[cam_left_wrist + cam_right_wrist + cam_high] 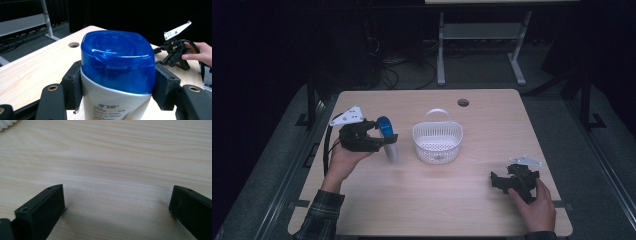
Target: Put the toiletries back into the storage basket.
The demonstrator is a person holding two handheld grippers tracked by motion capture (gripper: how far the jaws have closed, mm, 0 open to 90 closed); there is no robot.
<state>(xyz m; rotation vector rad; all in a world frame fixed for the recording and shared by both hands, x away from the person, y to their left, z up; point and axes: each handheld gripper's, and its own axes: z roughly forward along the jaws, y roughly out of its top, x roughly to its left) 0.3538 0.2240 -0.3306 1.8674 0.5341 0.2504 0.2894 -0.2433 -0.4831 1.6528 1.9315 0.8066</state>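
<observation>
A light wooden desk (432, 200) stood in a dark room, seen from above. The person's left hand (343, 161) came in from about seven o'clock and held the left gripper (379, 137) toward the desk's nine o'clock side. Its black jaws were pinching a shampoo bottle (388, 139), white-bodied with a blue cap, just below the cap. The bottle stood roughly upright, with its base at or just above the desk surface; which of the two was unclear.

In the left gripper view, the blue cap (117, 60) sat between the two jaws, each pressed against one side of the bottle's neck.

A white slotted plastic basket (437, 140) with an arched handle sat near the desk's centre, just beside the bottle at its three o'clock and not touching it.

The right hand (538, 205) held the right gripper (498, 181) low at about four o'clock. Its jaws were spread wide apart over bare wood, gripping nothing.

A round cable hole (463, 102) lay near the twelve o'clock edge.
</observation>
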